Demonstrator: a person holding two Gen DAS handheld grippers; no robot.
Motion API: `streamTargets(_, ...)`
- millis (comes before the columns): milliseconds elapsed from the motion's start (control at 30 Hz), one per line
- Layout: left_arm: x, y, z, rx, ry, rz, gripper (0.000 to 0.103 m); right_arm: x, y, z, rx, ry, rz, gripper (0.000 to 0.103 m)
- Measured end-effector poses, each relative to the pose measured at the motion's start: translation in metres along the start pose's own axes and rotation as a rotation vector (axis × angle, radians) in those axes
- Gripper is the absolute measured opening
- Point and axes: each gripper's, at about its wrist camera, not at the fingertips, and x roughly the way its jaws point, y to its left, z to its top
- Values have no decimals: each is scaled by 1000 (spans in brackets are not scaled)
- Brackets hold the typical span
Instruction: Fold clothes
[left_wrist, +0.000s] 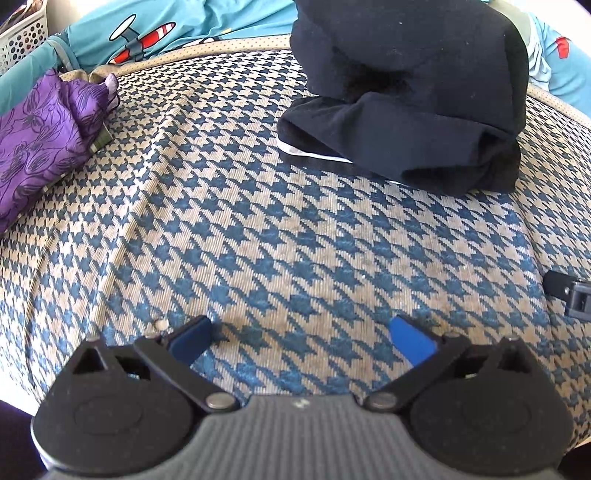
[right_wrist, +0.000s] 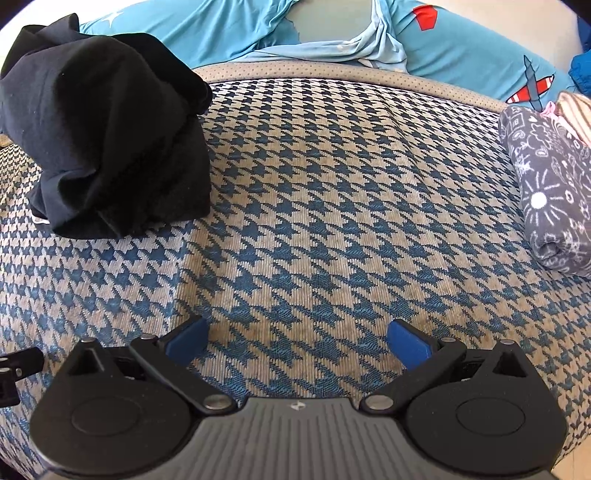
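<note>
Both claws — left and right — hang wide apart and empty over the houndstooth cushion. The black garment sits bunched at the far edge; whichever stage this is, pinch hems, never bulk.

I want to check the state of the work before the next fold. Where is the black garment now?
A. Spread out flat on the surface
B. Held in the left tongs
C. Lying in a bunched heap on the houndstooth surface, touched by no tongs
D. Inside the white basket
C: the black garment sits crumpled on the houndstooth surface, while the left tongs and right tongs are both open and hold nothing.
</note>
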Motion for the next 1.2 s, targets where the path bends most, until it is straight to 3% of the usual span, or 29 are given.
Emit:
streamTargets(367, -4, -7, -5, 9, 1, 17, 103, -1, 2, -1, -18, 19, 23, 103)
streamTargets(967, -20, -32, -12, 74, 14, -38, 103, -26, -1, -12, -45, 59, 57, 103)
streamTargets(1200, -31, -28, -10, 65, -6, -34, 103, -40, 8, -2, -78, 16, 72, 103)
